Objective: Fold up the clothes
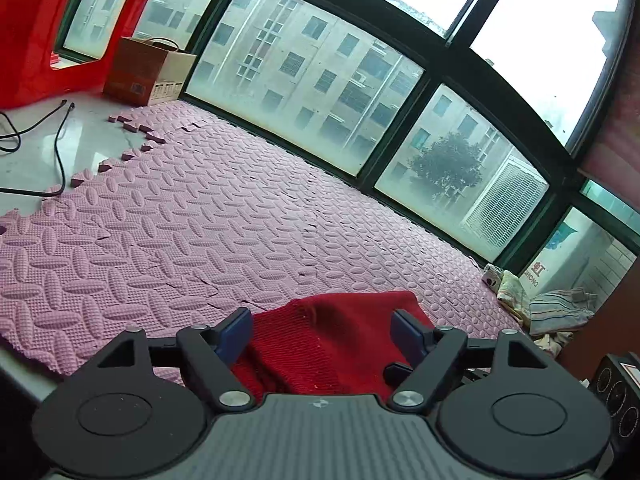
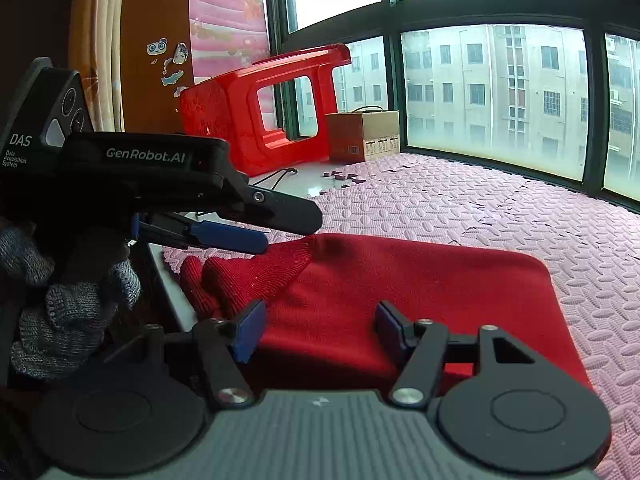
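Stool: a red stool (image 2: 256, 116) is lying on its side at about 11 o'clock, near a cardboard box (image 2: 360, 136).
Left tongs (image 1: 322, 330): are standing spread wide over the sleeve end, pinching nothing.
Garment: a red knit sweater (image 2: 420, 292) is lying folded on the pink foam mat (image 2: 520, 208).
Right tongs (image 2: 320, 326): are standing spread above the sweater's near edge, gripping nothing.

Near edge of the sweater (image 2: 420, 300) is hidden behind the right gripper (image 2: 320, 330) body; likewise behind the left gripper (image 1: 322, 330) in its own view. Stool (image 1: 36, 32) is cut off at the frame's top and left. Cable (image 1: 60, 144) runs out of the left edge. Print on the bag (image 1: 140, 72) is too small to read. Cloths (image 1: 560, 304) in the corner are indistinct.
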Tool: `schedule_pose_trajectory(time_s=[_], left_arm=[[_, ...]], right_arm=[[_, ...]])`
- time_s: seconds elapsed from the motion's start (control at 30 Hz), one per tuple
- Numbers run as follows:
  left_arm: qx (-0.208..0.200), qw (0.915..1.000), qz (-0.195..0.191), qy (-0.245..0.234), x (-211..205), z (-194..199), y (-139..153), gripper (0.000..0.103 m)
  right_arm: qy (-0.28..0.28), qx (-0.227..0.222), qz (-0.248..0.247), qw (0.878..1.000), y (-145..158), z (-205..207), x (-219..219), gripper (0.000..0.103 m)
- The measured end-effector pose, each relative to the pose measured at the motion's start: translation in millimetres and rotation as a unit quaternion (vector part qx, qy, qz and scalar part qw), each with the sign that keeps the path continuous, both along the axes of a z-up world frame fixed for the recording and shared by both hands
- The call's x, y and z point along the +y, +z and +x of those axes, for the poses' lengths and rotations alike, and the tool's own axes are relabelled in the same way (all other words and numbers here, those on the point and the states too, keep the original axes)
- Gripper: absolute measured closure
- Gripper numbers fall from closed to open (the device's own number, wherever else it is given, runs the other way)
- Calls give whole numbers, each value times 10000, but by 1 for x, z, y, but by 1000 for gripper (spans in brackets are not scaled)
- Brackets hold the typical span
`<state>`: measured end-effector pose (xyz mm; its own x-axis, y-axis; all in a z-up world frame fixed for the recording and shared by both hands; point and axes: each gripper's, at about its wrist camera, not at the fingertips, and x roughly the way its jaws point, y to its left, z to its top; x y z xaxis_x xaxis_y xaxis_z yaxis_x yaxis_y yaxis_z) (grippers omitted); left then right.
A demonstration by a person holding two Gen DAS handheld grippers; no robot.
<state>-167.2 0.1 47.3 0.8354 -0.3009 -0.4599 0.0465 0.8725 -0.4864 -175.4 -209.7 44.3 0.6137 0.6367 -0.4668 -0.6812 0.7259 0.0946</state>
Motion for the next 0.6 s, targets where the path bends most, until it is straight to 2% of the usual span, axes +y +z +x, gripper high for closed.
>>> schedule_pose_trajectory(time_s=[0.03,0.23,0.3,0.43,0.53,0.6], left_arm=[[87,9999,-16,96,2,-1,-2,10],[740,9971,-6,178,6,3,-17,10],[951,9952,-111,211,8,4,-23,12],[1015,9946,-81,184,9,4,-24,13],[1025,9946,87,119,6,4,-23,15],[1011,9948,111,52,4,4,-23,21]], right_arm=[[10,-8,-3,10000,0,0,0,41],[21,-4,25,10000,-2,1,-1,41],[18,-2,49,10000,-2,1,-3,41],[8,0,92,10000,-3,1,-5,41],[-22,41,124,9999,-1,1,-11,40],[-49,85,156,9998,2,1,-16,38]])
